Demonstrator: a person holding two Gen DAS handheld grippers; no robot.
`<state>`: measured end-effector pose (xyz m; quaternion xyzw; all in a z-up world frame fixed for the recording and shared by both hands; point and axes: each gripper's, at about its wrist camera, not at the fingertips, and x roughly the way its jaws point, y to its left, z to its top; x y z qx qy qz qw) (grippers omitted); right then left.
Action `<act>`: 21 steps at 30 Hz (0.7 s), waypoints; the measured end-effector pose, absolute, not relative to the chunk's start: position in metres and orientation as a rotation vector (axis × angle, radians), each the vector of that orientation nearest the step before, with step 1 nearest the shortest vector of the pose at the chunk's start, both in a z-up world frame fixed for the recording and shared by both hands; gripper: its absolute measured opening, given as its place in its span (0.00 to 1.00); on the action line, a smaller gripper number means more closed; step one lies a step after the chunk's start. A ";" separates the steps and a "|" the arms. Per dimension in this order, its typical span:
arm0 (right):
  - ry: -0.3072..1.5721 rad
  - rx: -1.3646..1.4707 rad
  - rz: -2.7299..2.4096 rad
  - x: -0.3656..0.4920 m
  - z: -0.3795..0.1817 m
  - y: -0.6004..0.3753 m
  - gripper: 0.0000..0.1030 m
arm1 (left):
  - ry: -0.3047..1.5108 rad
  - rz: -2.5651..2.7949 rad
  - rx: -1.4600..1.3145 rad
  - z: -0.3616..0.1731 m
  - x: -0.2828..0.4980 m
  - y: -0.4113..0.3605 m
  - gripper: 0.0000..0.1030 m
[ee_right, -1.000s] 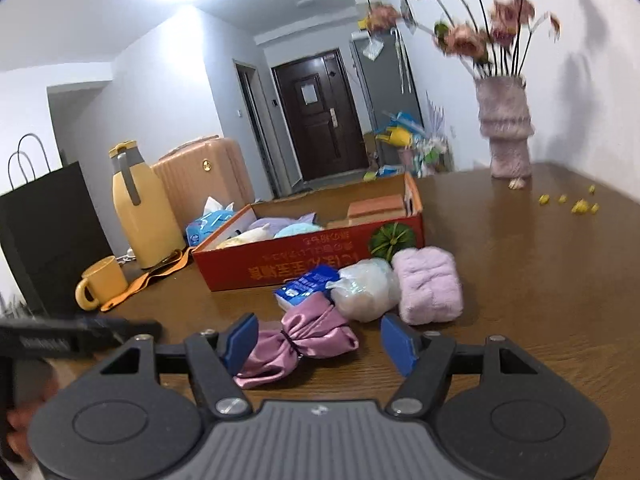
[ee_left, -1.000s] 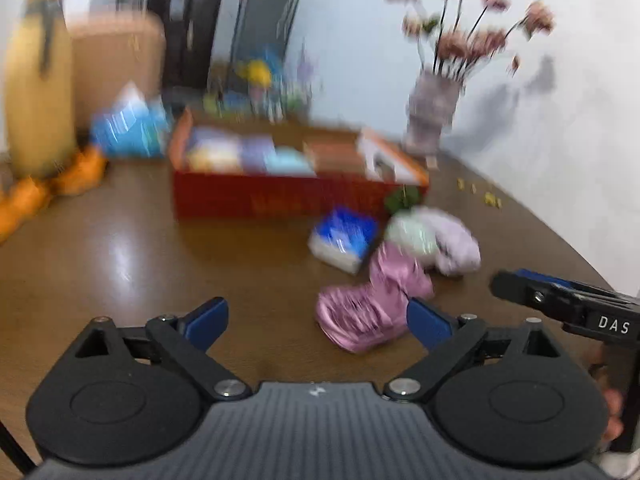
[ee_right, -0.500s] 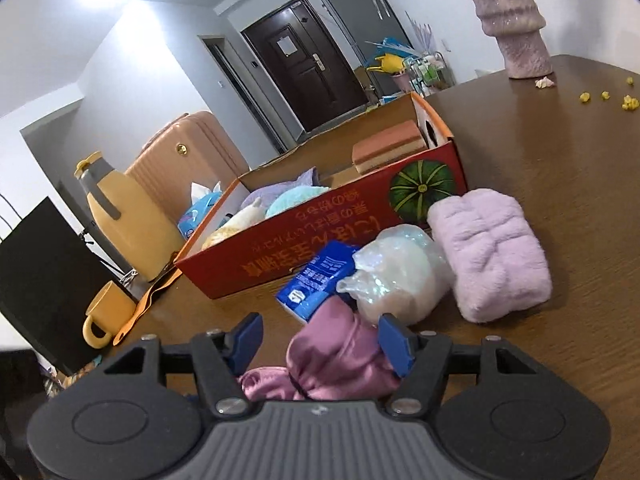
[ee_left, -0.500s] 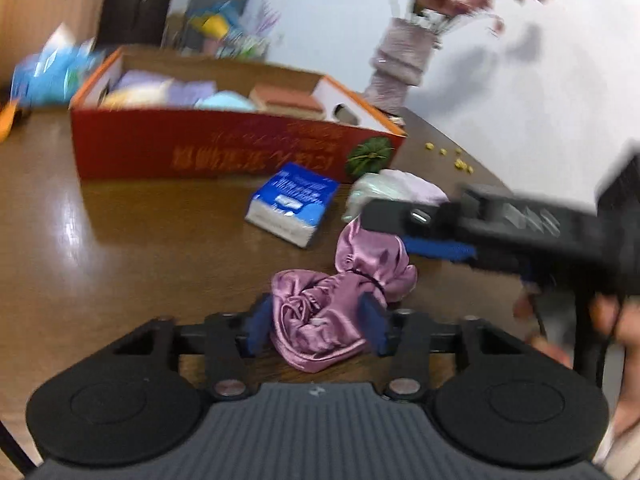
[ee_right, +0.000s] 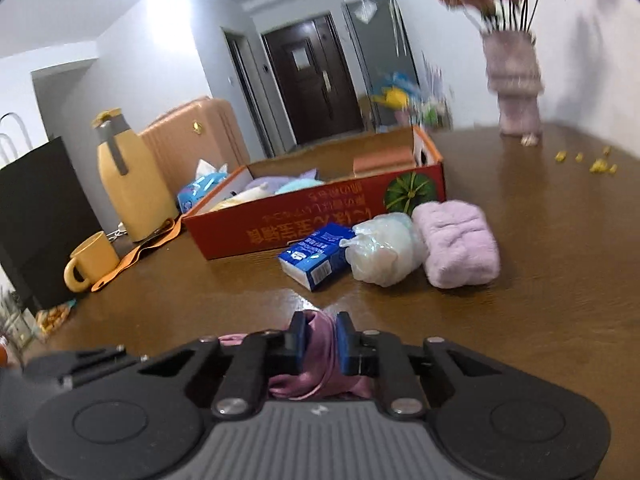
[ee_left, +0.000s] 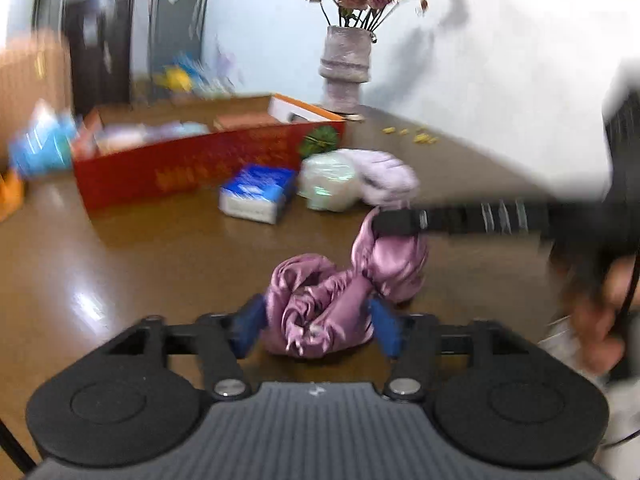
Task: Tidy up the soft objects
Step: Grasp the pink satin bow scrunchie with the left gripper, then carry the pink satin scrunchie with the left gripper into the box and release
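Pink satin cloth (ee_left: pixel 340 300) bunched on brown table (ee_left: pixel 140 264), near edge, now gripped at both ends. Right gripper (ee_right: pixel 321 340) clamped tight on one end of the cloth; blue pads (ee_right: pixel 301 334) nearly together with a thin fold of satin squeezed between. Half a second ago those pads stood wide apart around the bundle. Seen from left wrist view, right gripper (ee_left: pixel 386 222) reaches in from the right, pinching the far raised end of the cloth.

Left gripper (ee_left: pixel 318 326) set around the near bundle, blue fingers (ee_left: pixel 250 322) pressing on either side of the bulk; part closed, holding the cloth. A second ago wide open and short of the cloth; half a second ago already closed around it, much as now. Cloth now pulled up into a peak at the far end, previously lying lower.

Beyond, unchanged in position: blue tissue pack (ee_right: pixel 316 256), clear plastic bag (ee_right: pixel 382 250) touching it on the right, lilac fluffy towel (ee_right: pixel 458 246) just right of the bag. Red cardboard box (ee_right: pixel 320 220) behind them, soft items inside. Far right, vase with flowers (ee_right: pixel 514 84). Left of box, yellow jug (ee_right: pixel 128 188) and yellow mug (ee_right: pixel 90 260), black bag (ee_right: pixel 40 216) at far left. Left wrist view blurred by motion.
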<state>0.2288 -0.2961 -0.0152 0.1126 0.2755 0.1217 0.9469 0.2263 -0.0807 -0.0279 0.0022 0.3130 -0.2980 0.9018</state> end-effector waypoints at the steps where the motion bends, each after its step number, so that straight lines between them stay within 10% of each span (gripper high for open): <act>1: 0.557 0.231 0.247 0.222 -0.017 -0.297 0.15 | 0.676 -0.640 -0.068 -0.027 0.229 -0.072 0.65; 11: 0.538 0.287 0.243 0.192 -0.026 -0.306 0.19 | 0.718 -0.681 -0.179 -0.033 0.235 -0.057 0.36; 21: 0.592 0.320 0.274 0.171 -0.033 -0.311 0.27 | 0.719 -0.669 -0.131 -0.040 0.217 -0.058 0.36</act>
